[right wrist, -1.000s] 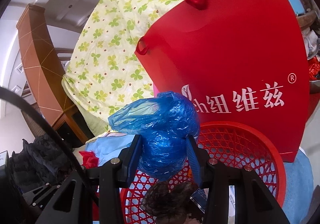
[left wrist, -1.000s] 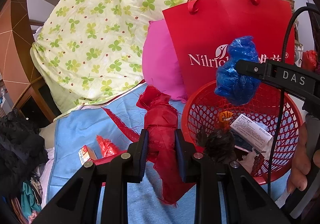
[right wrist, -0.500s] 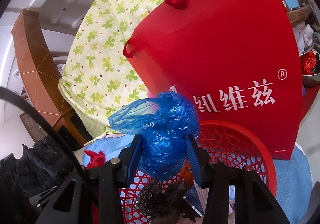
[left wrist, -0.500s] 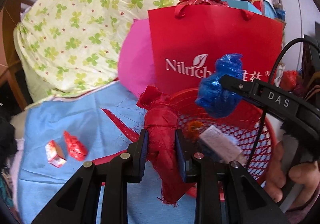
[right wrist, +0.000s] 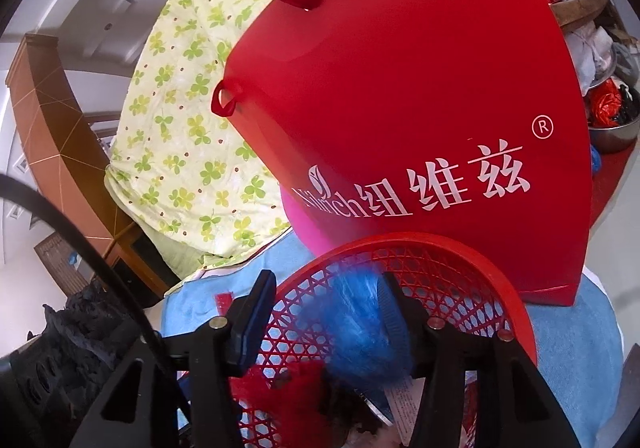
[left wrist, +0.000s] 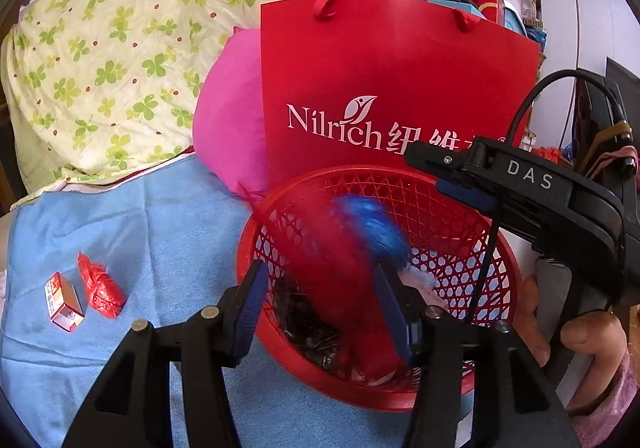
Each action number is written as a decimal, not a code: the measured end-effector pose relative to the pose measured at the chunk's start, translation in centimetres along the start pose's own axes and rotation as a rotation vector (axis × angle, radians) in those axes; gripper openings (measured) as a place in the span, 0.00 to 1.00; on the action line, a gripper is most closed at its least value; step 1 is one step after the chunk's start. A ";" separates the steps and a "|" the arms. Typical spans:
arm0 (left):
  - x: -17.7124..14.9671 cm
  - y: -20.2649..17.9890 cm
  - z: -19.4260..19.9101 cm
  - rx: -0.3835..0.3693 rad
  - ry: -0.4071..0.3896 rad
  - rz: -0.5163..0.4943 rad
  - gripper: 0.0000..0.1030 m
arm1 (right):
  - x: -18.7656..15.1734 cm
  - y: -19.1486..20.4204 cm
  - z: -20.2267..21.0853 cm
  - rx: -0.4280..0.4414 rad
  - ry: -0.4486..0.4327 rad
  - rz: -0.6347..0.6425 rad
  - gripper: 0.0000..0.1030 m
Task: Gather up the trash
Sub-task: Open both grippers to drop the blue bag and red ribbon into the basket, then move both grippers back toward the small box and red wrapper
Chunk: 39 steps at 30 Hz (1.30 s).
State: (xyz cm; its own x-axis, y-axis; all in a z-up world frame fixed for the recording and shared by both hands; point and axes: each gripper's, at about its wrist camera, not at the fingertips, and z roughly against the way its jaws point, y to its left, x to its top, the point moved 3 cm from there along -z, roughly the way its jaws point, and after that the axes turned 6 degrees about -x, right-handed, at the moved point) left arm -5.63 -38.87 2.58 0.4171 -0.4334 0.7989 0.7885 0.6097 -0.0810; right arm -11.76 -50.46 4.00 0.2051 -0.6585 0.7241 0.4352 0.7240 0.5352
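Note:
A red mesh basket [left wrist: 508, 260] stands on the blue cloth. My left gripper [left wrist: 320, 304] hangs over its near rim with its jaws opening. A red crumpled bundle [left wrist: 340, 288] is a blur between them, loose and dropping into the basket. My right gripper [right wrist: 324, 312] is over the basket too, jaws opening. The blue plastic bag [right wrist: 360, 328] is blurred and falling beside the right finger, free of the left pad. In the left wrist view the blue bag [left wrist: 372, 228] is a streak below one right finger [left wrist: 448, 161]. A small box [left wrist: 64, 302] and a red wrapper [left wrist: 100, 288] lie on the cloth at left.
A red paper shopping bag [left wrist: 400, 87] stands right behind the basket, with a pink cushion [left wrist: 228, 119] and a flowered quilt [left wrist: 112, 47] to its left. Dark clutter [right wrist: 80, 336] sits at the left edge. A person's hand [left wrist: 580, 336] holds the right gripper beside the basket.
Both grippers were shut on their loads and now stand open. The red bundle and the blue bag have left the pads and are dropping into the basket. The left view has tipped down.

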 end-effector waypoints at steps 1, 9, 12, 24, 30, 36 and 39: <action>-0.1 0.2 0.1 0.003 0.001 0.002 0.55 | 0.0 0.0 0.0 -0.001 -0.001 0.001 0.55; -1.5 3.9 1.3 0.082 0.005 0.015 0.56 | -0.4 1.0 -0.2 0.005 -0.010 0.017 0.55; -2.8 6.0 1.9 0.128 0.023 0.034 0.56 | -0.4 2.1 0.0 0.037 -0.034 0.033 0.55; -9.3 18.3 5.1 0.353 0.109 0.203 0.56 | -3.7 12.9 1.9 0.244 -0.192 0.294 0.55; -11.3 23.2 6.6 0.432 0.103 0.270 0.56 | -7.5 17.0 -1.2 0.256 -0.079 0.409 0.55; -12.7 27.2 6.5 0.466 0.098 0.362 0.56 | -10.8 19.4 -6.5 0.243 0.093 0.445 0.55; -12.7 28.7 6.4 0.455 0.085 0.407 0.56 | -12.3 19.9 -9.4 0.232 0.173 0.448 0.55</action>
State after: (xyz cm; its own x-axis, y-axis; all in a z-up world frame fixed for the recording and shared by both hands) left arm 8.80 -11.66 -6.11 0.6934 -0.1461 0.7056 0.2939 0.9514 -0.0919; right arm 2.62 -29.82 1.65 0.4760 -0.2844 0.8322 0.0702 0.9555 0.2864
